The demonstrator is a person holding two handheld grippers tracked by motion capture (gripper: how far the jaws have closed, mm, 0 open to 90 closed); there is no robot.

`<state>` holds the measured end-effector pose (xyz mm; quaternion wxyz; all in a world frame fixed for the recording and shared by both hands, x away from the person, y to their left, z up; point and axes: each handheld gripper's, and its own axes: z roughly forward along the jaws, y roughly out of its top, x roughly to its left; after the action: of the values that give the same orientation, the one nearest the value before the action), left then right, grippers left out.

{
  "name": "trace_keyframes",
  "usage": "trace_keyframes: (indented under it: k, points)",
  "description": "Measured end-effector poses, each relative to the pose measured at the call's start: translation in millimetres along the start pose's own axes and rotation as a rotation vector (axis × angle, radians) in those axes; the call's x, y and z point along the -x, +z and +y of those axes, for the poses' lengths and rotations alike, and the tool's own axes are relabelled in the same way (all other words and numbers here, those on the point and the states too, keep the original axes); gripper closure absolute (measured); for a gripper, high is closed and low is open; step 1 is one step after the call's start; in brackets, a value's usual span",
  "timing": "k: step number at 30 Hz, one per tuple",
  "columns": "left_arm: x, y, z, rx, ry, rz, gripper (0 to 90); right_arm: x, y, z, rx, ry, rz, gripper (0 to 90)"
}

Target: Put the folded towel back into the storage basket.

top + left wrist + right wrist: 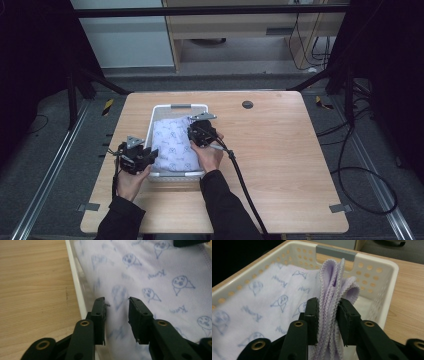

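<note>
Hands come in from bottom of high view, both sleeves dark. Left hand (131, 181) sits at near-left corner of white plastic basket (176, 107), forearm angled up-right, holding left gripper (142, 157) w/ grey 3-corner plate on top, nose aimed into basket. Right hand (209, 156) reaches further in over basket's right rim, right gripper (199, 131) tilted toward far-right corner, cable trailing back down along forearm.

Left gripper view: jaws narrow but parted, gap between pads. Printed cloth (160, 282) lies under/between them, pads not pressing it as far as I can see – reads as open, hovering just inside basket's left wall. Wooden table (32, 285) on other side of wall.

Right gripper view: jaws pinched on bunched edge of cloth, several folded layers w/ scalloped lilac hem standing up between pads. Layers squeezed flat at pads, fanning out above.

Cloth: pale lilac/white, blue cartoon faces + script text repeated all over. Lies inside basket, covers most of floor, somewhat rumpled; far-right corner bit lifted by right gripper. Basket walls perforated, grey handle (335, 252) at far end. Basket sits left of table centre.
</note>
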<state>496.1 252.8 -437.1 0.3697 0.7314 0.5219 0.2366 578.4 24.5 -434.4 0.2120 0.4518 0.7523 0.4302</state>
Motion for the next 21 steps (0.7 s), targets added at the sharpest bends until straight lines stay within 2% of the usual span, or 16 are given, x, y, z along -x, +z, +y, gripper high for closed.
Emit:
trace_keyframes:
  k: [4,9,17,21]
  points:
    - [-0.8,-4.6,1.4,0.029,-0.008,0.004,59.7,2.0,3.2,-3.5,-0.030,0.003,0.016,67.5]
    - [-0.6,-8.2,2.1,0.042,-0.006,0.014,59.0,5.0,-3.0,-2.4,-0.009,-0.004,0.018,63.8]
    - [3.4,-20.5,5.6,0.109,-0.005,-0.004,55.9,24.5,-43.0,1.4,0.103,0.007,0.012,51.6]
    - [3.5,-25.4,6.1,0.135,-0.009,-0.020,53.1,35.5,-63.2,-2.3,0.136,0.020,0.019,46.9]
